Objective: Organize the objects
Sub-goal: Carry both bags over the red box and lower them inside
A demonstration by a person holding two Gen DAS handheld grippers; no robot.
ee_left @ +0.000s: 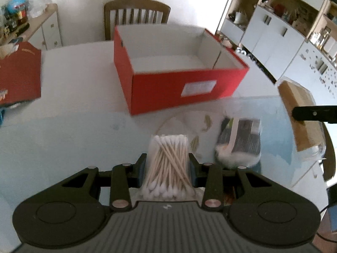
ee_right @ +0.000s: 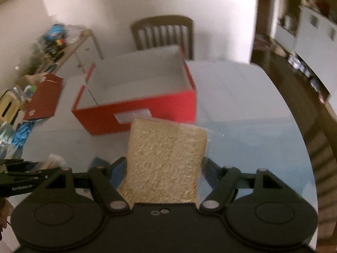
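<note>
My left gripper (ee_left: 167, 165) is shut on a clear pack of cotton swabs (ee_left: 167, 164) and holds it above the table, short of the open red box (ee_left: 168, 88). My right gripper (ee_right: 164, 166) is shut on a bagged slice of bread (ee_right: 166, 162), lifted in front of the same red box (ee_right: 147, 116). The box is white inside and looks empty. The bread also shows at the right of the left wrist view (ee_left: 303, 116), with a right finger (ee_left: 311, 112) on it.
A clear bag with dark and white contents (ee_left: 240, 141) lies on the table right of the swabs. A red paper bag (ee_left: 19, 73) stands at the left. A wooden chair (ee_left: 137, 14) is behind the box. The table's round edge (ee_right: 294, 126) curves at the right.
</note>
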